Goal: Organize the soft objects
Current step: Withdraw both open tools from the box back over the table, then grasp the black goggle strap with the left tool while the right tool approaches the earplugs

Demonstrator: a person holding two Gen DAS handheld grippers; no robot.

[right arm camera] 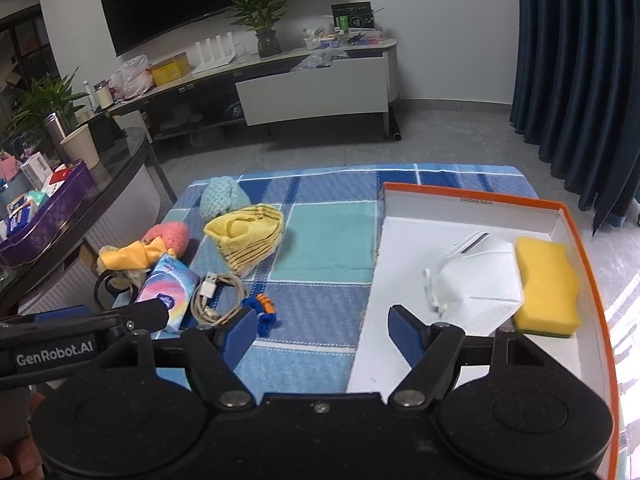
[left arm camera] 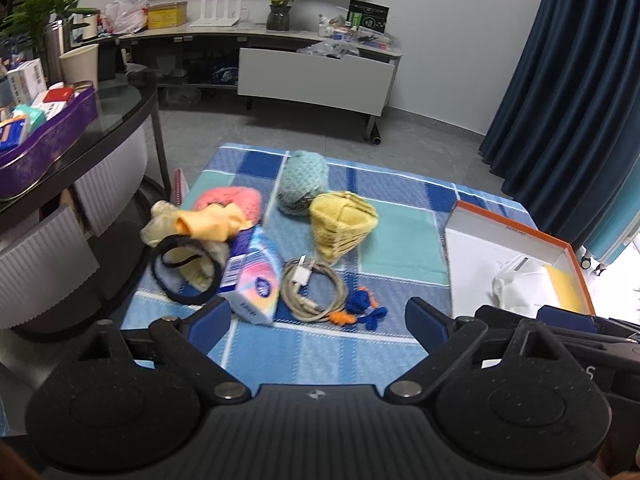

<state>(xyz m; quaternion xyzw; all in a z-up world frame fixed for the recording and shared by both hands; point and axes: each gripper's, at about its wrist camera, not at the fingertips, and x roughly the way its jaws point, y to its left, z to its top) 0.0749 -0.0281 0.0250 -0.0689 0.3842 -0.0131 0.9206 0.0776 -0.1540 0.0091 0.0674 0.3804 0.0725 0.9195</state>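
Note:
On a blue checked cloth (left arm camera: 396, 236) lie a yellow striped knit piece (left arm camera: 344, 222) (right arm camera: 246, 236), a teal knit ball (left arm camera: 302, 182) (right arm camera: 222, 196), a pink knit piece (left arm camera: 228, 200) (right arm camera: 168, 236), a yellow fabric scrunchie (left arm camera: 212, 222), a tissue pack (left arm camera: 252, 276) (right arm camera: 168, 292), a coiled cable (left arm camera: 312, 288) (right arm camera: 218, 296) and blue-orange earplugs (left arm camera: 360, 308). A white box with an orange rim (right arm camera: 480, 196) (left arm camera: 516, 228) holds a white face mask (right arm camera: 476, 280) and a yellow sponge (right arm camera: 546, 284). My left gripper (left arm camera: 318, 320) is open above the cloth's near edge. My right gripper (right arm camera: 322, 330) is open over the box's left wall.
A dark glass-topped table (left arm camera: 116, 120) with a purple tray (left arm camera: 52, 136) of small boxes stands at the left. A TV stand (left arm camera: 312, 76) with plants and clutter lines the far wall. Blue curtains (left arm camera: 568, 80) hang at the right. Grey floor lies beyond the cloth.

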